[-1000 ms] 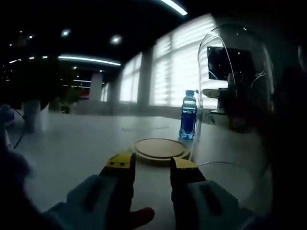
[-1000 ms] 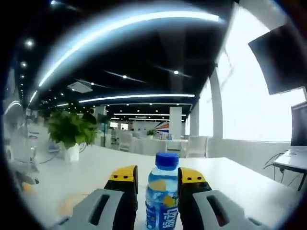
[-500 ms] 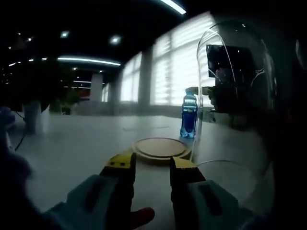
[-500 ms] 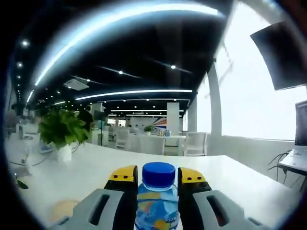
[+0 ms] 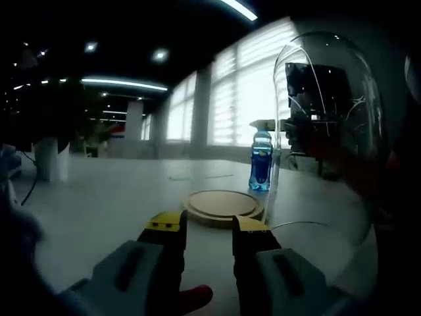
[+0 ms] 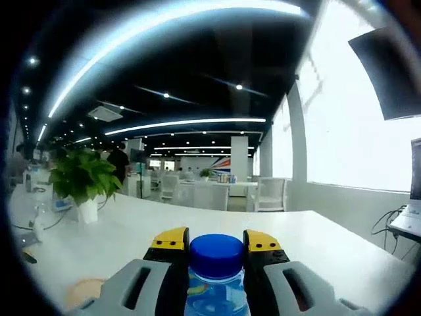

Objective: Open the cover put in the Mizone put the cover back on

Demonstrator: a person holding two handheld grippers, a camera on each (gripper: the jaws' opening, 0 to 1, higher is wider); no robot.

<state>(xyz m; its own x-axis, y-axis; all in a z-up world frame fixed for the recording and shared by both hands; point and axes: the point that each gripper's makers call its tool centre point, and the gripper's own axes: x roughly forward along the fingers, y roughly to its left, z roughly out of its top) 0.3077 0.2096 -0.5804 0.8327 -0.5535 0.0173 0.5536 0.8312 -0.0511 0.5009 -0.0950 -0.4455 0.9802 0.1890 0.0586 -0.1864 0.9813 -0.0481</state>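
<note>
The Mizone bottle (image 5: 261,164), blue with a blue cap, stands on the white table (image 5: 118,197) behind the round wooden base (image 5: 220,204). The clear glass dome cover (image 5: 325,125) is close at the right, off the base, with its rim (image 5: 309,225) low near the table. My left gripper (image 5: 207,227) is open and holds nothing, just short of the base. In the right gripper view the bottle (image 6: 216,255) sits deep between the jaws of my right gripper (image 6: 216,242), which flank it closely at an unchanged spacing. The wooden base (image 6: 85,288) lies at the lower left there.
A potted plant (image 6: 82,181) stands on the table (image 6: 316,243) to the left in the right gripper view. A white pot (image 5: 49,158) stands far left in the left gripper view. Bright windows and a dark monitor (image 6: 388,72) lie beyond, with office desks behind.
My right gripper has moved forward around the bottle, so the cap is now larger and lower between the jaws. The left gripper, base and dome have barely shifted.
</note>
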